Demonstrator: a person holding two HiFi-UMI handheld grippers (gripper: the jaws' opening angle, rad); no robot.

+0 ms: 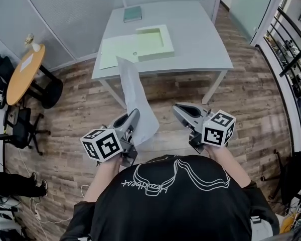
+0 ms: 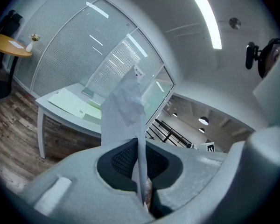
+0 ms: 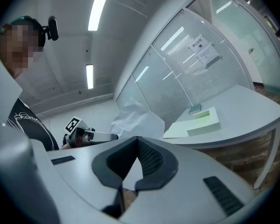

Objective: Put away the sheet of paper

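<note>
Standing well back from the bench (image 1: 195, 44), the person has the paper (image 1: 137, 97) pinched in the left hand-held gripper (image 1: 135, 113), jaws closed tight on the sheet, which sticks up towards the bench. The right hand-held gripper (image 1: 176, 107), equally far from the bench, has its jaws together on nothing.

A person stands on a brown wood floor (image 1: 251, 99) and holds tongs in each hand. The left tongs (image 1: 134, 113) pinch a white sheet of paper (image 1: 135, 97) that sticks up and bends. The right tongs (image 1: 176, 107) are pressed together with nothing in them. Ahead is a pale bench (image 1: 200, 39). On it lie a green book (image 1: 132, 14), a flat box (image 1: 166, 40) and a pale green sheet (image 1: 115, 51). A round orange table (image 1: 25, 74) stands far to the left.
</note>
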